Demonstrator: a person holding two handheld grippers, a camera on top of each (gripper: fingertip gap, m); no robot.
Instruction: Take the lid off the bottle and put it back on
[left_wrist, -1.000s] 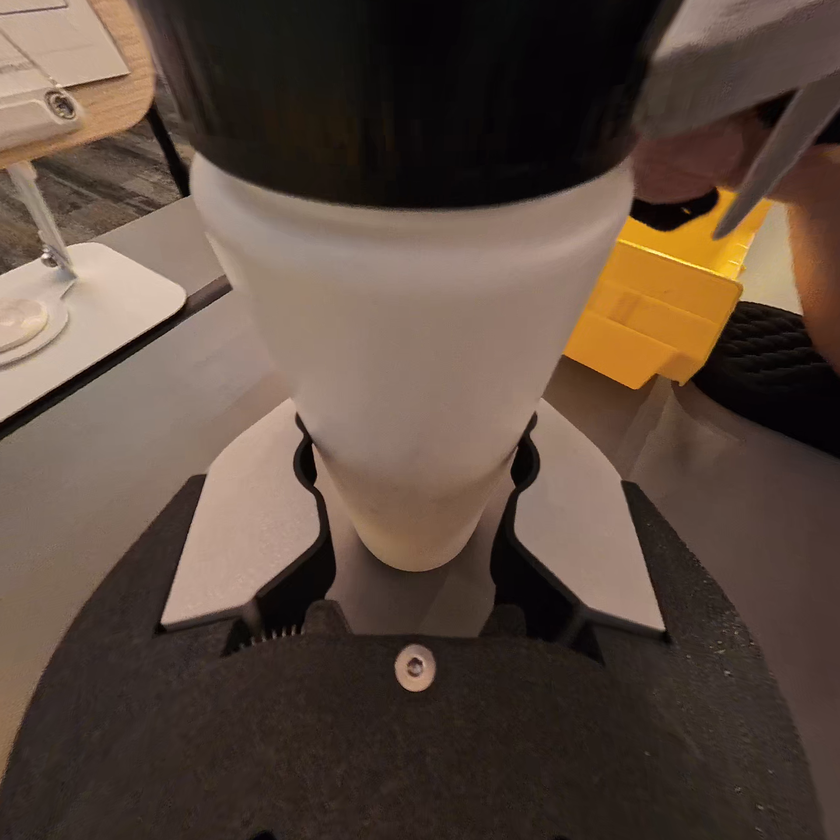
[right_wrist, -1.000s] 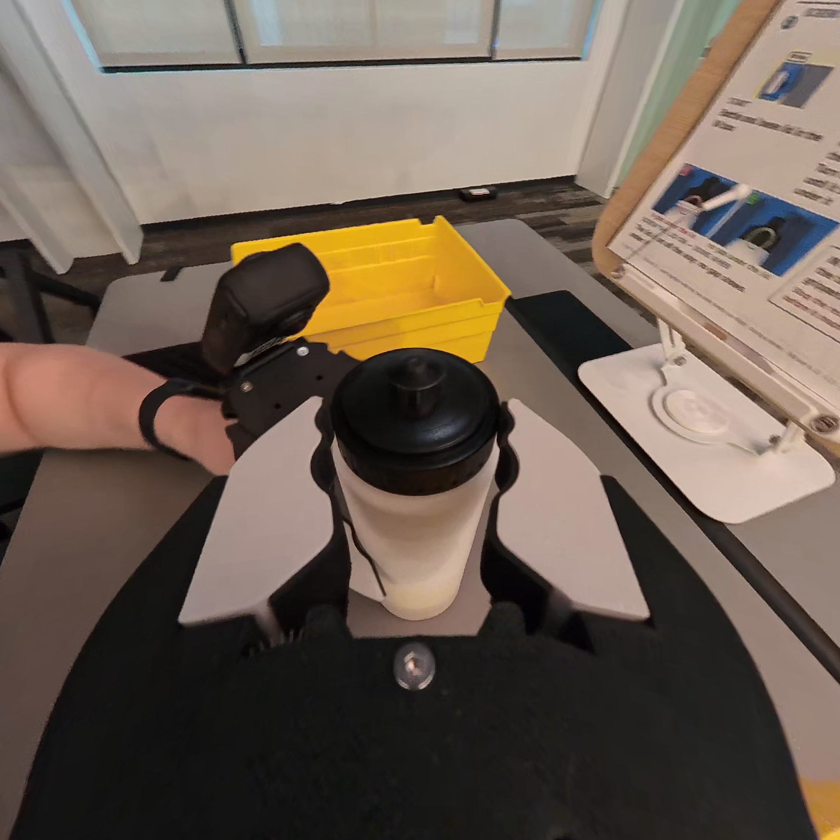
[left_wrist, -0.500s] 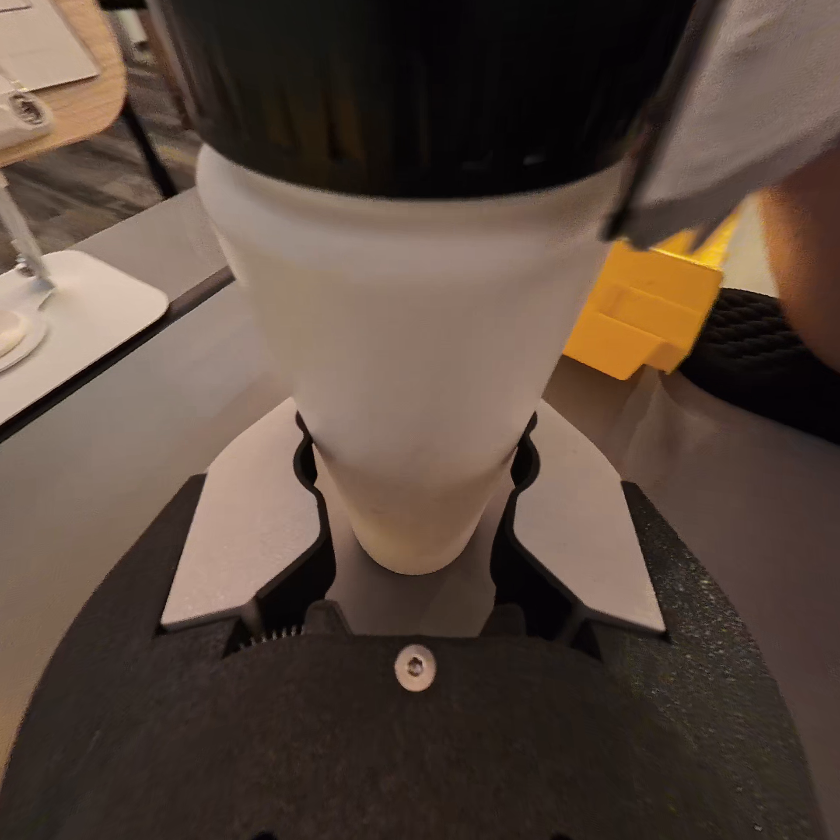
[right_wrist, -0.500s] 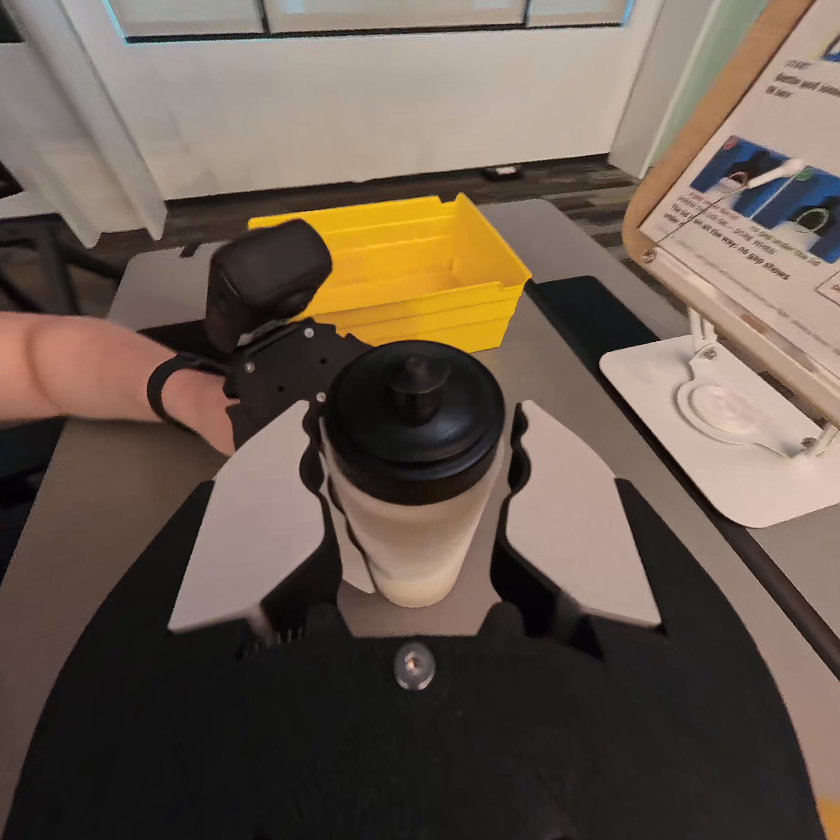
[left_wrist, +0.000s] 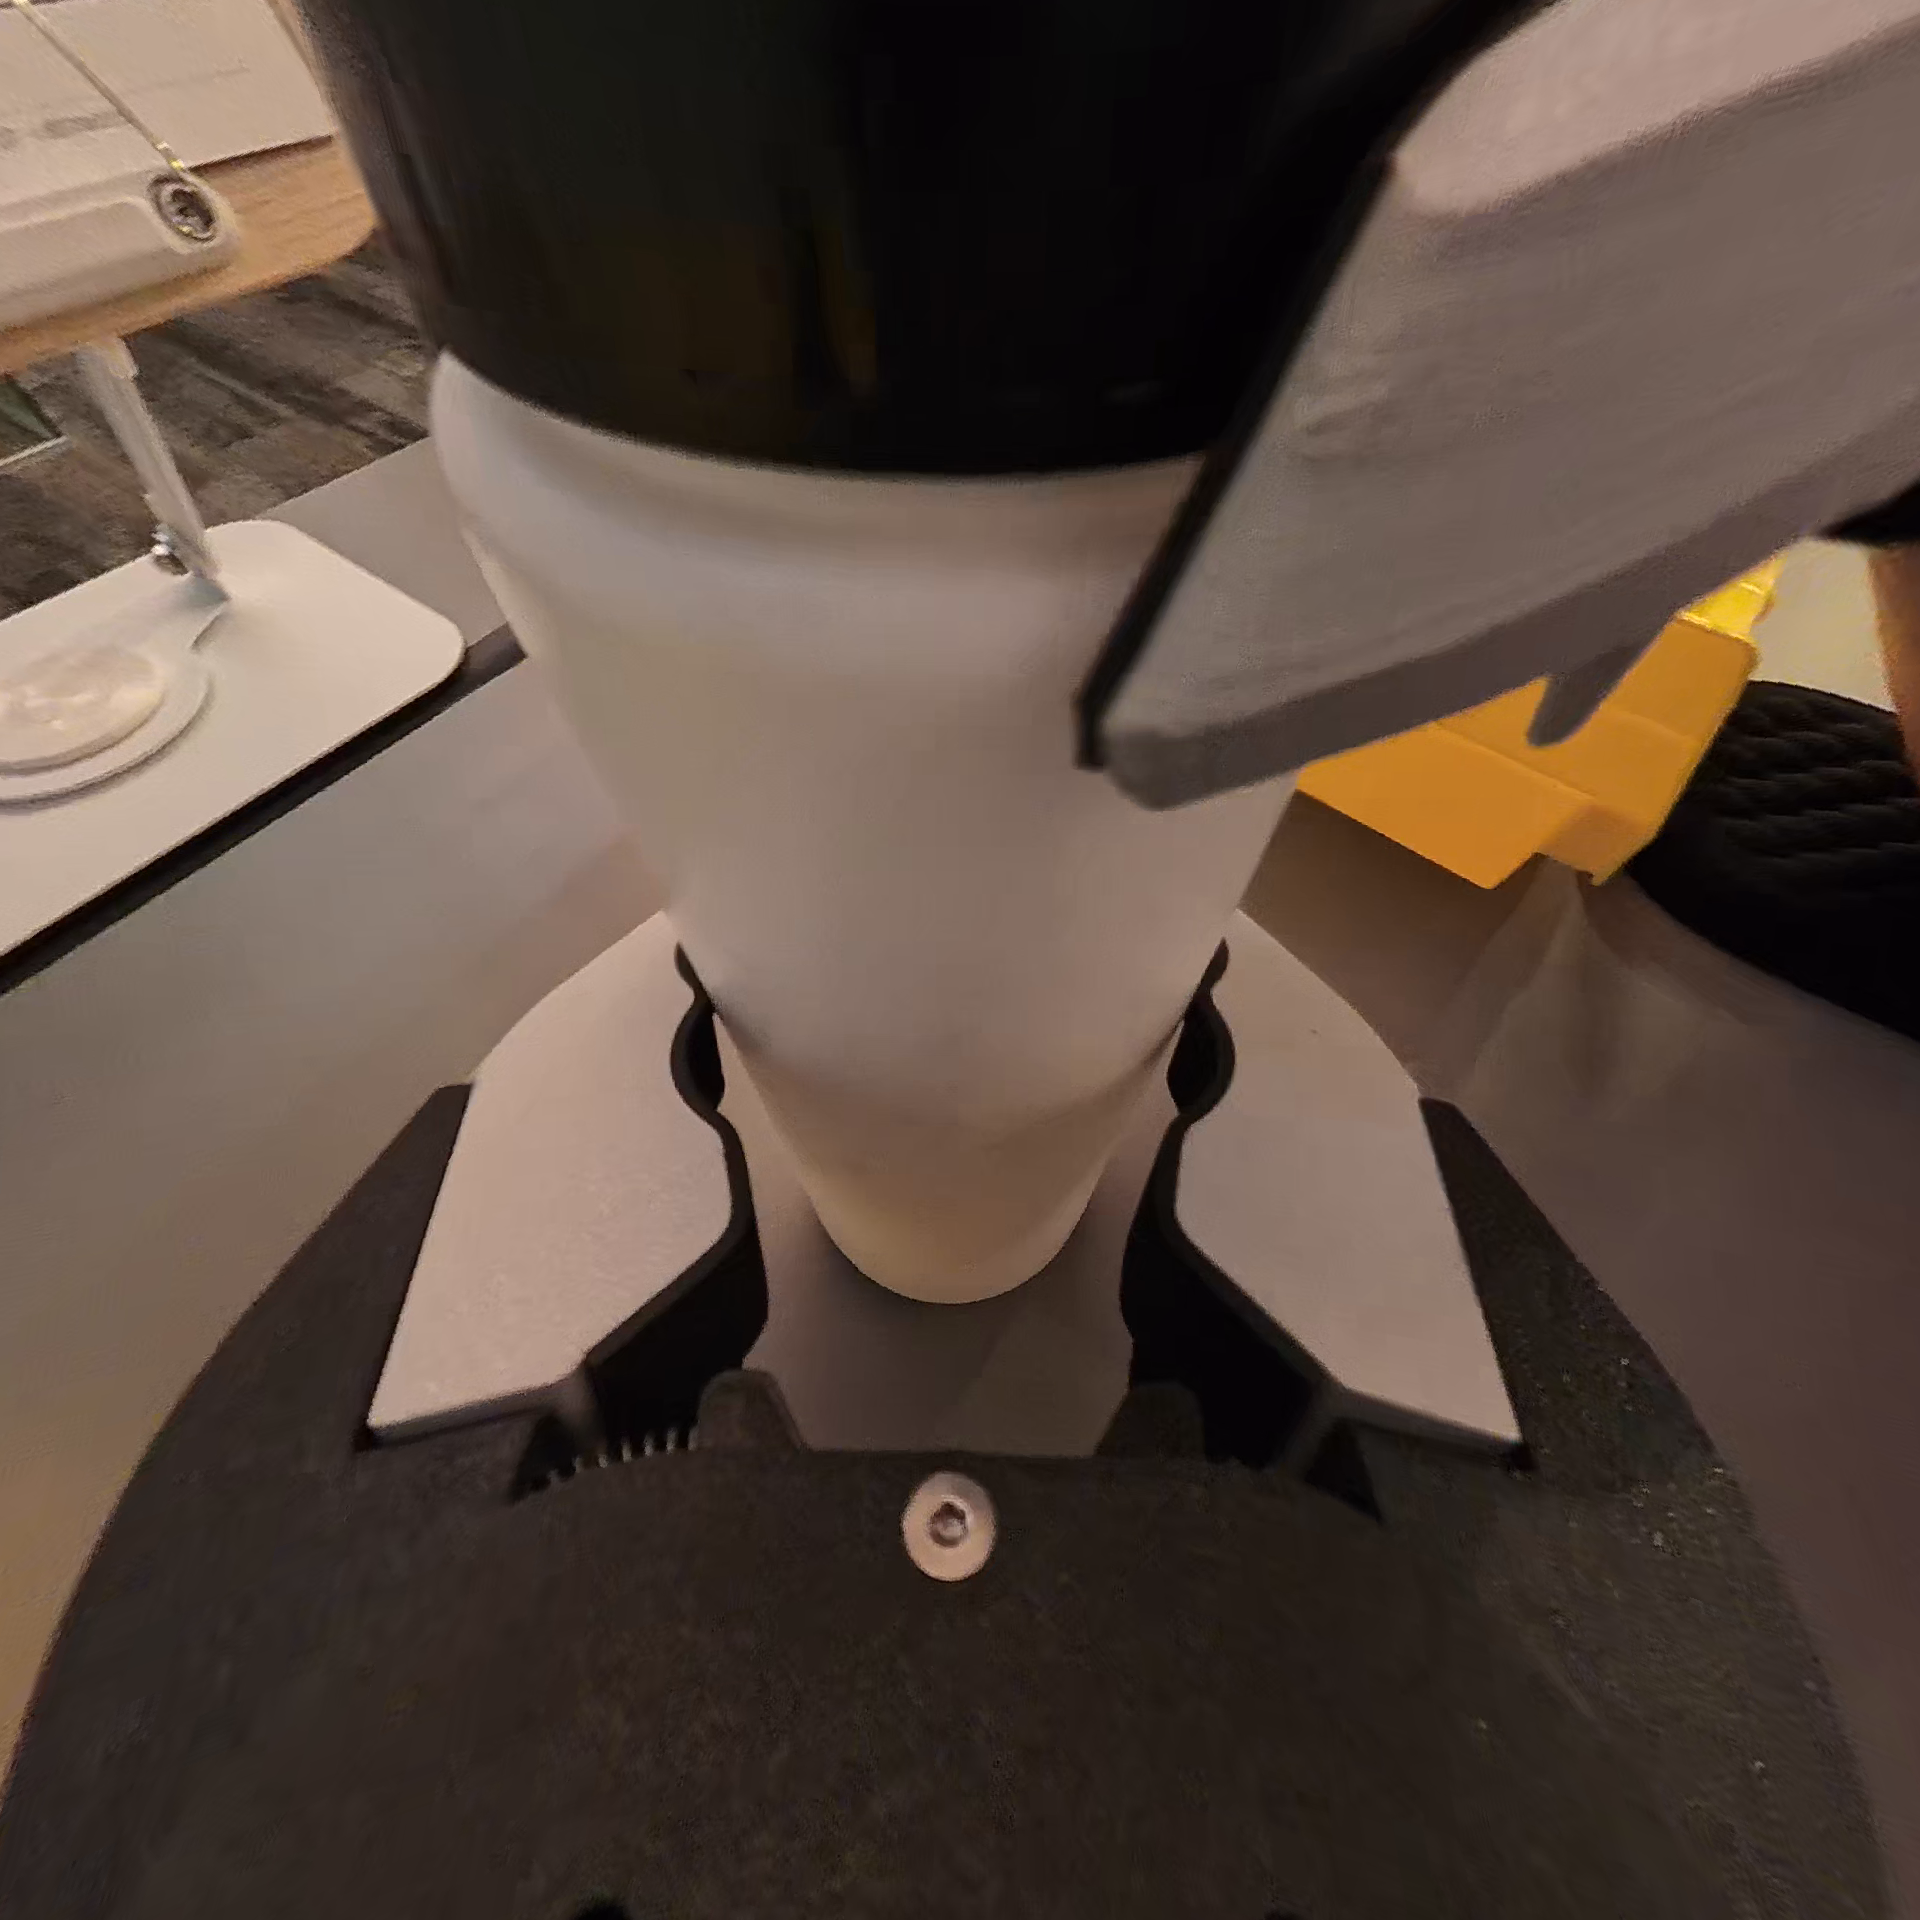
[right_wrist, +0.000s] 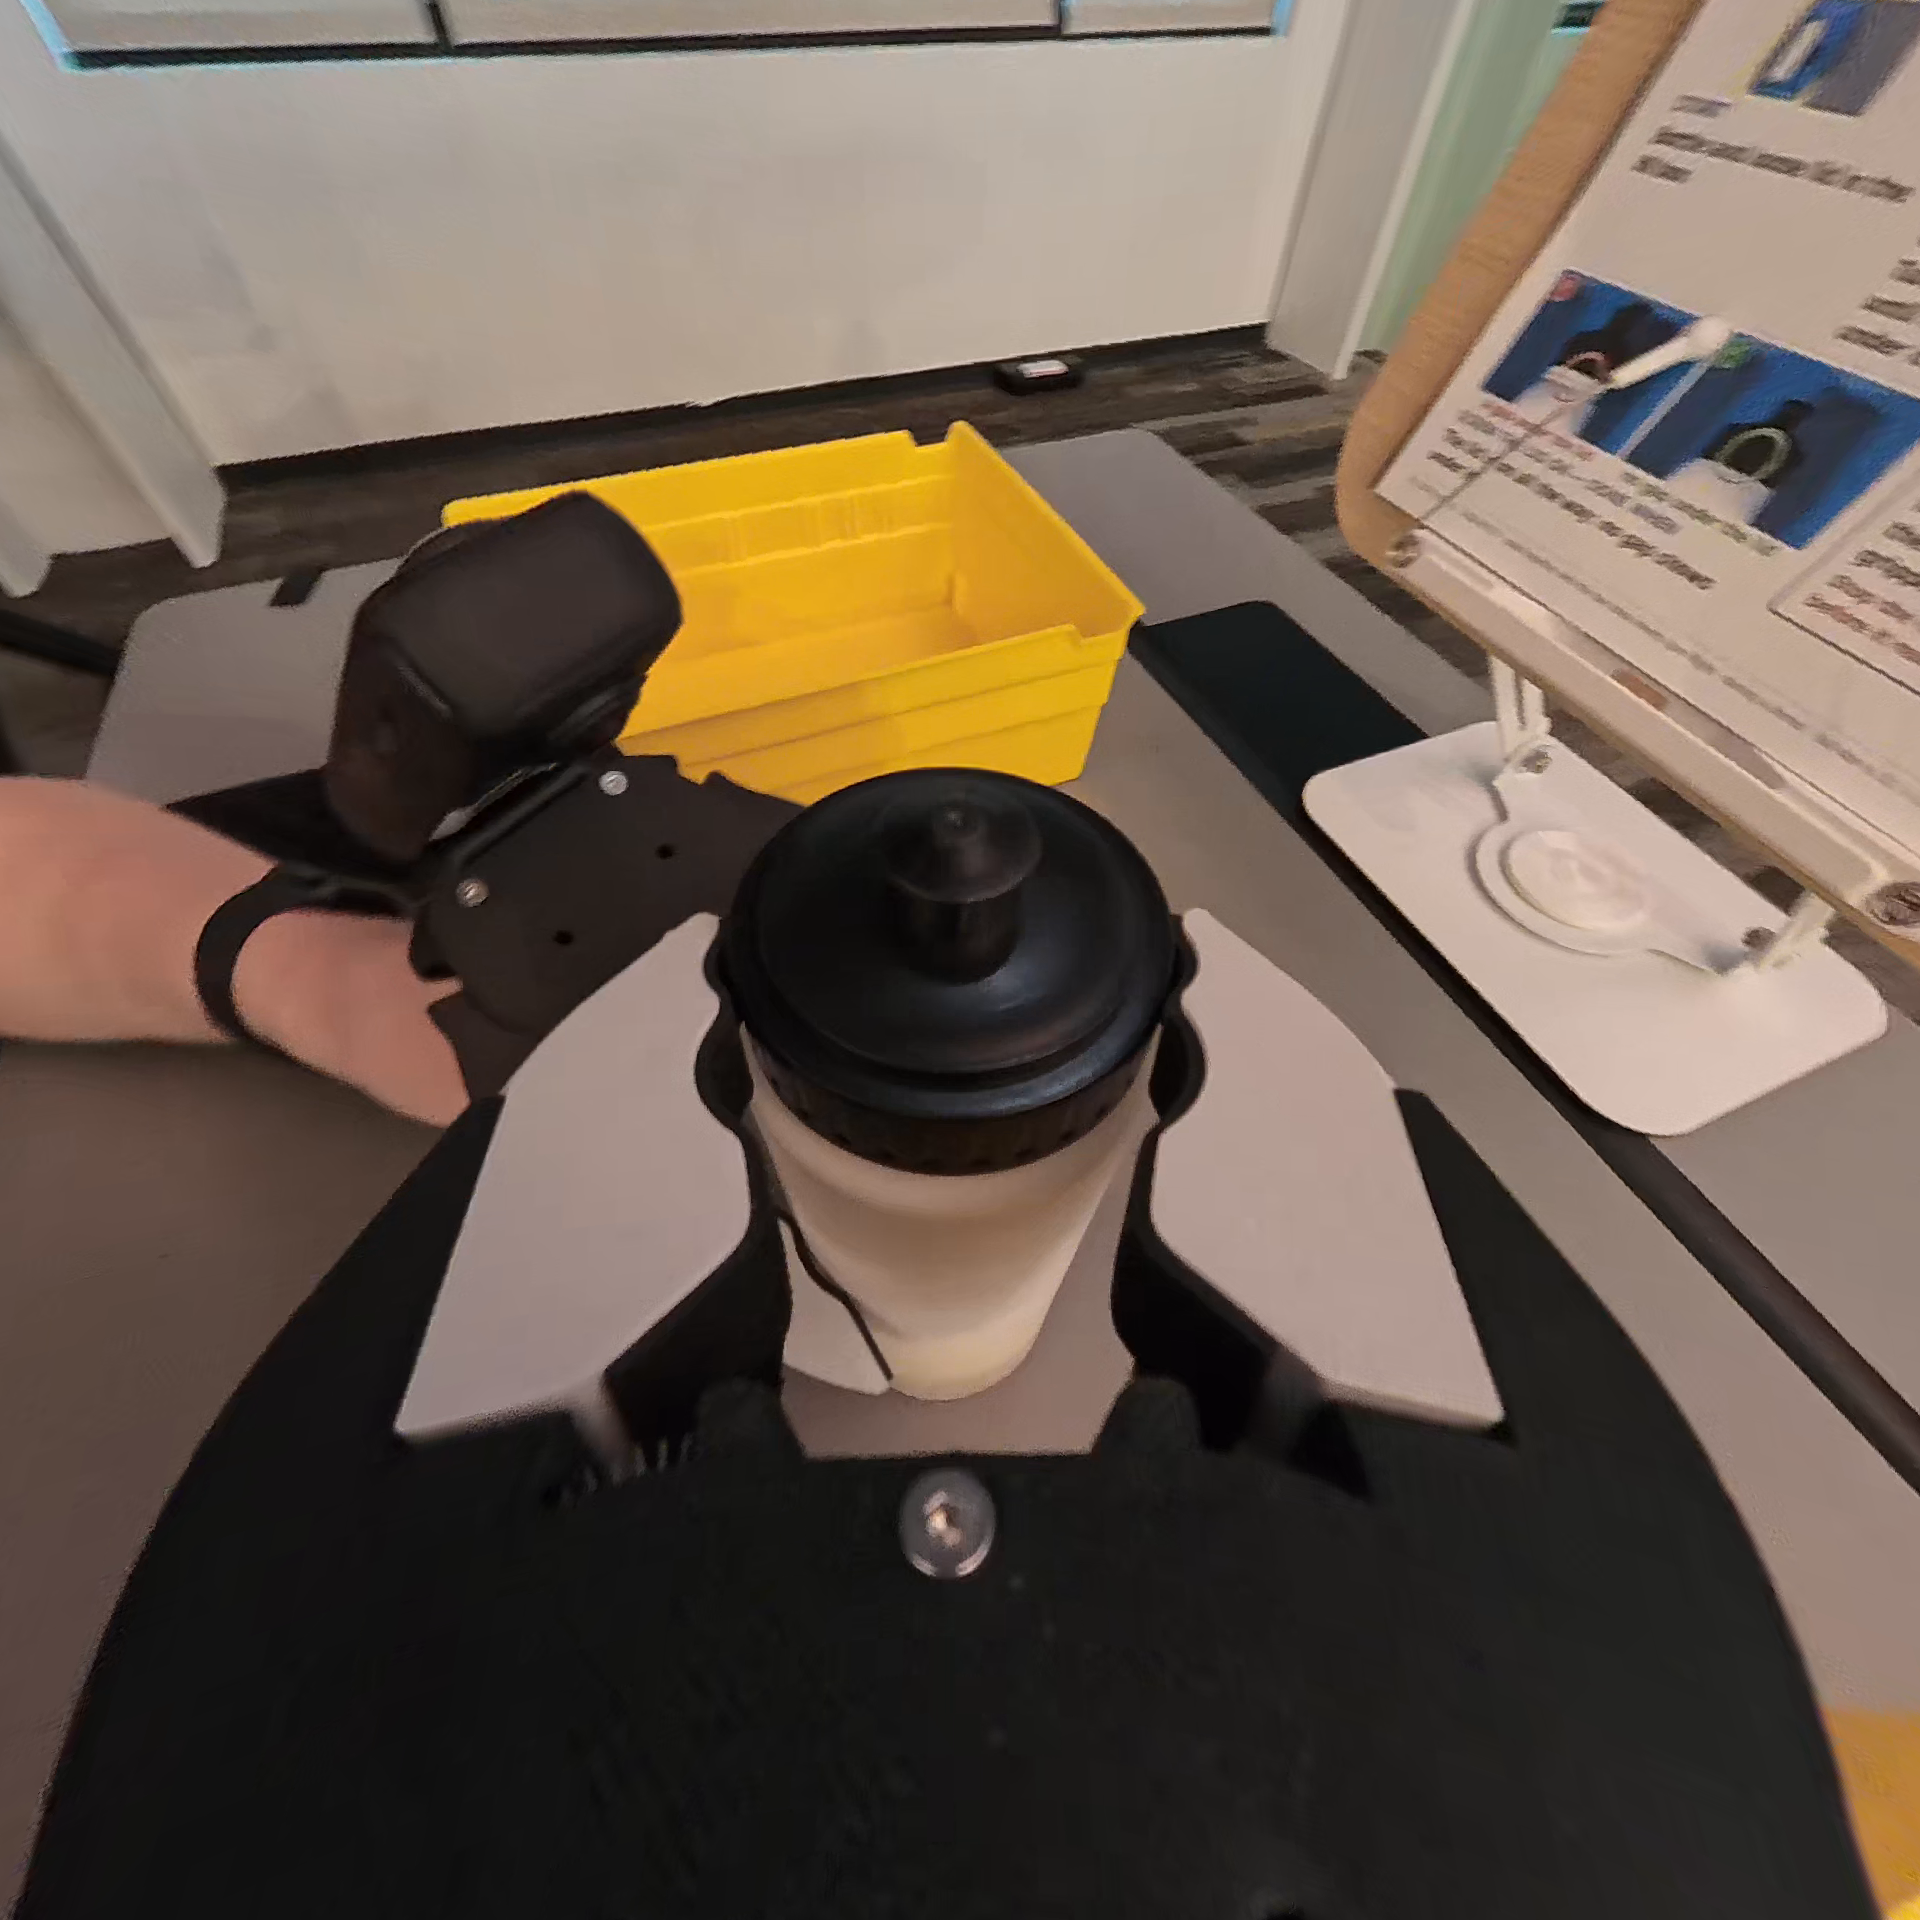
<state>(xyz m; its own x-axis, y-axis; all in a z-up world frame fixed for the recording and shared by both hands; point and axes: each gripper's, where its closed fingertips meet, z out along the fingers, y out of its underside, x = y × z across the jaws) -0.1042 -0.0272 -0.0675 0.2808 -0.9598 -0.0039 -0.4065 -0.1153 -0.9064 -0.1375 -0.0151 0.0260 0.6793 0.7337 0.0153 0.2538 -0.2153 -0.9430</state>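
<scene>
Gripping the white bottle (left_wrist: 894, 790) low on its body, our left gripper (left_wrist: 951, 1049) has its two fingers pressed against the plastic at 9 and 3 o'clock, clenched on it, while the bottle stands upright on the grey table (left_wrist: 260, 1039). Our right gripper (right_wrist: 951, 1039) sits up at the neck, its fingers flanking the black lid (right_wrist: 951, 956) at 9 and 3 o'clock; the right wrist view shows them just at the ribbed rim, but we cannot tell whether they are squeezing it or only bracketing it. In the left wrist view one of those fingers crosses in from 2 o'clock and lies along the lid's lower edge and the bottle's shoulder. We judge the task to be at a turning stage: the lid is seated on the bottle with no gap that we can make out, and whether this is the loosening or the retightening cannot be read from these pictures. If it is the former, unscrewing, lifting off and replacing all remain; if the latter, only a final twist and release. Behind the bottle, at 12 o'clock in the right wrist view, lies a yellow bin (right_wrist: 883, 623), and at 2 o'clock an instruction board on a white stand (right_wrist: 1621, 935); a person's hand (right_wrist: 312, 997) holds the left gripper at 9 o'clock
</scene>
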